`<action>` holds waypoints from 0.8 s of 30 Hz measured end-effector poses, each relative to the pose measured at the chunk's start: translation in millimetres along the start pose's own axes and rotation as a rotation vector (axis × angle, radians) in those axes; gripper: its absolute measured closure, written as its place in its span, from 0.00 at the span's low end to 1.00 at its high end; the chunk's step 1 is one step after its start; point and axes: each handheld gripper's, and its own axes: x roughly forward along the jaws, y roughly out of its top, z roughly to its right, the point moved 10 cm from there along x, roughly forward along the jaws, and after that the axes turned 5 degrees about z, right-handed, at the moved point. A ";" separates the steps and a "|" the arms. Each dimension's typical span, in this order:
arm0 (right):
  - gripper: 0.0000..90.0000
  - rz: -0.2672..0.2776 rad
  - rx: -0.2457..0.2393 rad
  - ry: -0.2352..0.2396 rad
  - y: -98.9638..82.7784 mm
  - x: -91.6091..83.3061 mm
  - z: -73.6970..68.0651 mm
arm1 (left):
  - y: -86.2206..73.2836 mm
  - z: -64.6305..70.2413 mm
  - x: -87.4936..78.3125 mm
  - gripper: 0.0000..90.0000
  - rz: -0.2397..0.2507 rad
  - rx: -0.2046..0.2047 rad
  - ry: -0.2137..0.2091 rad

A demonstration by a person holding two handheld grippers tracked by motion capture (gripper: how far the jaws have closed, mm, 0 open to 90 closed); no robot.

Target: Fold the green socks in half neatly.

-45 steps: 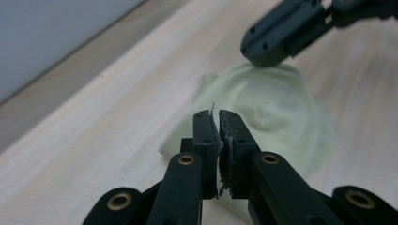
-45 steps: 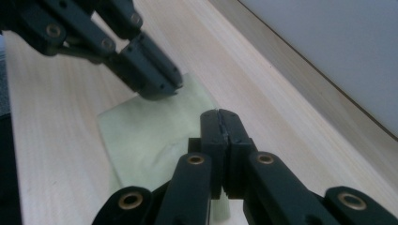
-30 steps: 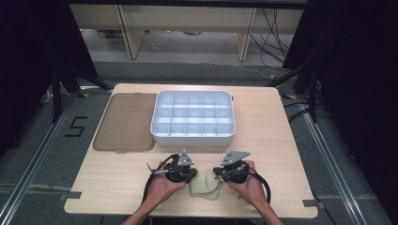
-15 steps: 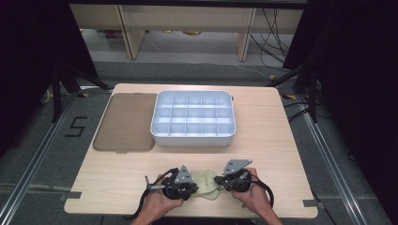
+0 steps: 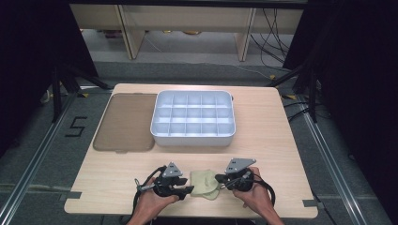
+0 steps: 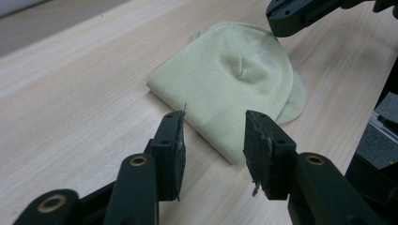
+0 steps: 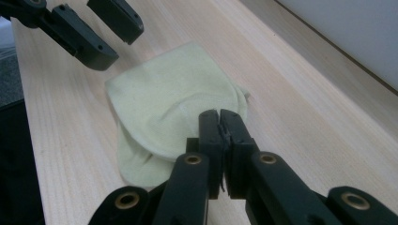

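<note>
Black pads [image 6: 171, 140] of the left gripper [image 6: 213, 124] spread apart, jaws just been opening, nothing pressed between them; near folded edge of the pale yellow-green folded cloth [image 6: 225, 79] lying in the gap just past the tips, flat on the wood. Opposite, jaws of the right gripper [image 7: 219, 115] pressed tight together on the far rounded rim of the same cloth, faint creases running out from the tips, so seemingly pinching a thin bit of fabric. Cloth resting near the front edge of the light wooden table [image 5: 263, 154], between the two grippers, layers stacked with a curved lower flap peeking out on one side. Farther back, well apart from the cloth, a white plastic tray with a grid of empty compartments [image 5: 192, 139], and touching its left side a flat brown rectangular lid [image 5: 124, 122]. Judging by the lie of things: folding largely done, cloth already a compact bundle, left side let go. Probably left to do: releasing the right-hand pinch or one more fold, then perhaps tucking the bundle into a compartment, none filled so far.
</note>
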 end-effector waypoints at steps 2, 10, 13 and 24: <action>0.98 -0.003 0.008 0.007 -0.2 -1.3 -0.9 | -1.7 1.0 2.7 0.61 -0.015 -0.031 -0.009; 0.97 0.007 -0.011 0.016 0.5 -1.7 -1.2 | -3.4 0.5 10.4 0.58 -0.048 -0.071 0.008; 0.97 0.015 -0.022 0.013 1.6 -1.6 -0.8 | -4.7 2.5 13.5 0.59 -0.060 -0.065 0.010; 0.96 0.017 -0.009 0.014 1.9 -2.5 -3.2 | -6.7 -2.0 13.4 0.68 -0.088 -0.002 0.049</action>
